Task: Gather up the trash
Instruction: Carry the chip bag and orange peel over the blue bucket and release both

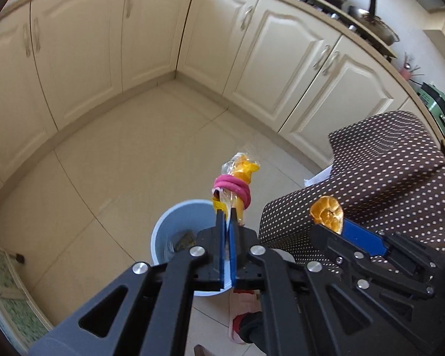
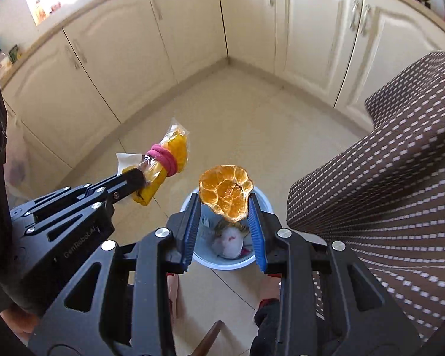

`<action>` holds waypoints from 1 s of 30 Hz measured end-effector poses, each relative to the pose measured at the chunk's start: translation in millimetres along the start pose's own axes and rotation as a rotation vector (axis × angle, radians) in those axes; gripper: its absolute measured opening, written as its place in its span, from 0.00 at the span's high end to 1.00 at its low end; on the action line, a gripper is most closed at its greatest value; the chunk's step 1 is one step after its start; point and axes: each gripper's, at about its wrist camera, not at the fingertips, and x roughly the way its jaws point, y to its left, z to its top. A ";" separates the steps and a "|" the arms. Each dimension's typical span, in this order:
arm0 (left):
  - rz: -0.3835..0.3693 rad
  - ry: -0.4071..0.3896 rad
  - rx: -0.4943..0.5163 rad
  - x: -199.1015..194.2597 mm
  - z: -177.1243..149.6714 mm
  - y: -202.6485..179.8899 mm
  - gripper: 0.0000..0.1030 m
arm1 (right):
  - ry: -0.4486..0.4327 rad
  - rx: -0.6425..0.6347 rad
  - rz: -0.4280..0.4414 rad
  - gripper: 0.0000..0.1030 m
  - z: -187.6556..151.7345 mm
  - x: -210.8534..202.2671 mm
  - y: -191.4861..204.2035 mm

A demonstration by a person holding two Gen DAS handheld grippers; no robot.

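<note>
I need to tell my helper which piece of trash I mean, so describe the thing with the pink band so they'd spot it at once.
Start at the pale blue bin on the tiled kitchen floor beside the dotted brown cloth. Just above it, the left hand-held gripper is shut on a crinkly clear-and-yellow wrapper. Unlike the flat orange peel held beside it, it is long and bunched, with a pink band around its middle.

We read one marking only: "GenRobot.AI", in pale lettering on the black body of the left gripper [image 2: 142,182], seen from the right wrist view, running up along the housing near the picture's left edge. Items on the far counter carry labels, but these are too small and blurred to read.
</note>
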 end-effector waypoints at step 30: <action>-0.013 0.093 -0.075 62.3 -8.1 32.4 0.64 | 0.089 0.041 -0.030 0.69 -4.2 76.4 1.6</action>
